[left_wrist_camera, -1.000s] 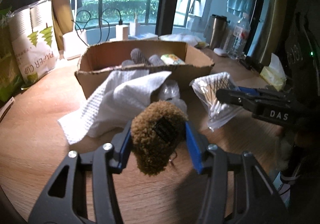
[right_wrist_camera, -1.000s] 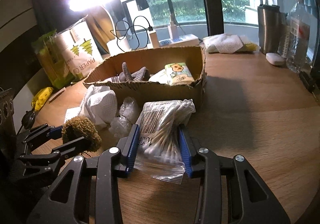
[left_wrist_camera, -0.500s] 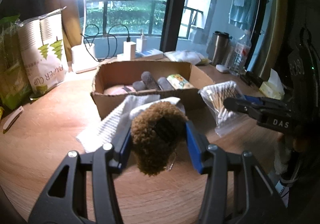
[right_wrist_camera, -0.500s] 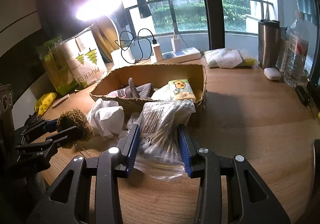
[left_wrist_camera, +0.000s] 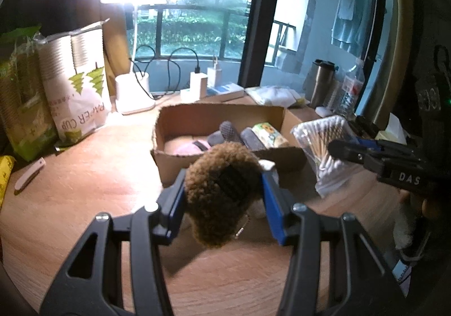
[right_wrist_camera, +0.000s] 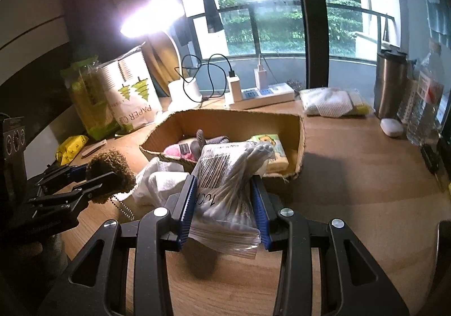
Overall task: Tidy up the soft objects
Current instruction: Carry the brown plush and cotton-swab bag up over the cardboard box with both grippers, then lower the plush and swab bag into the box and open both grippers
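At lower left of the right wrist view, the left gripper (right_wrist_camera: pixel 97 176) is clamped on a fuzzy brown plush ball with a dangling bead chain (right_wrist_camera: pixel 111 175), held above the wooden worktop (right_wrist_camera: pixel 352 189), short of the open brown cardboard box (right_wrist_camera: pixel 301 129). At centre frame, a crumpled white waffle-weave cloth (right_wrist_camera: pixel 160 183) lies on the worktop against the box's near wall, not yet put away. Just right of it, the right gripper (right_wrist_camera: pixel 224 200) pinches a clear plastic bag of cotton swabs (right_wrist_camera: pixel 225 175) between its blue fingers (right_wrist_camera: pixel 187 200), lifted before the box. Inside the box already lie a pink soft item (right_wrist_camera: pixel 174 151), grey knitted pieces (right_wrist_camera: pixel 210 141) and a green-and-yellow tissue pack (right_wrist_camera: pixel 270 146). The sorting looks part done: two items in hand and the cloth appear left.
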The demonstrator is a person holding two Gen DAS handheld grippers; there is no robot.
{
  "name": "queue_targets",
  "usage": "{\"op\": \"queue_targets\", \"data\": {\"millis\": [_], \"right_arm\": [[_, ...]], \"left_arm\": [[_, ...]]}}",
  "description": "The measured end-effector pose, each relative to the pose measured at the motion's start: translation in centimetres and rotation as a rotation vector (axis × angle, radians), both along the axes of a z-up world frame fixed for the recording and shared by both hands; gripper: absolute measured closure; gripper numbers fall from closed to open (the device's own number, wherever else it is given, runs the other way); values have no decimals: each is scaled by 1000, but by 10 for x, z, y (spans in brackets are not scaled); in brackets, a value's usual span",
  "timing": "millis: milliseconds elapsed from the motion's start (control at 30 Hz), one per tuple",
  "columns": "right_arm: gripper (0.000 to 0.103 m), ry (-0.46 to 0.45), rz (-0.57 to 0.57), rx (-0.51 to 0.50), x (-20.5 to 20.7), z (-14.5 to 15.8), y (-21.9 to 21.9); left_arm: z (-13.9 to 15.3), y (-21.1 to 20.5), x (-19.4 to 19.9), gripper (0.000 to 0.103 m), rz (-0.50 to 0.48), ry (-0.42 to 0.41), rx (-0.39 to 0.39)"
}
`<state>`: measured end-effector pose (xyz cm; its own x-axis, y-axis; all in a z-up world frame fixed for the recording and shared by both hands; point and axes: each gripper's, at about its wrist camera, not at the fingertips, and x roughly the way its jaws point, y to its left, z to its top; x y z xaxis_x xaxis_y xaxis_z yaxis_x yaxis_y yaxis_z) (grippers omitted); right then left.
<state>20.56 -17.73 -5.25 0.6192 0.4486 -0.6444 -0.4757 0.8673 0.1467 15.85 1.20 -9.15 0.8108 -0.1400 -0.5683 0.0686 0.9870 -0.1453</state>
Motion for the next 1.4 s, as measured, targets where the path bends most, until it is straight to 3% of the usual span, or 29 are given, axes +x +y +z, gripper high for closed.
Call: {"op": "queue_targets", "data": {"millis": [700,1400], "right_arm": [[63,-21,-7,-8,38,11,5],[63,21,-2,18,95,-8,14]], "left_arm": [[23,39,41,52,60,-64,4],[2,48,107,52,63,-37,-12]]}}
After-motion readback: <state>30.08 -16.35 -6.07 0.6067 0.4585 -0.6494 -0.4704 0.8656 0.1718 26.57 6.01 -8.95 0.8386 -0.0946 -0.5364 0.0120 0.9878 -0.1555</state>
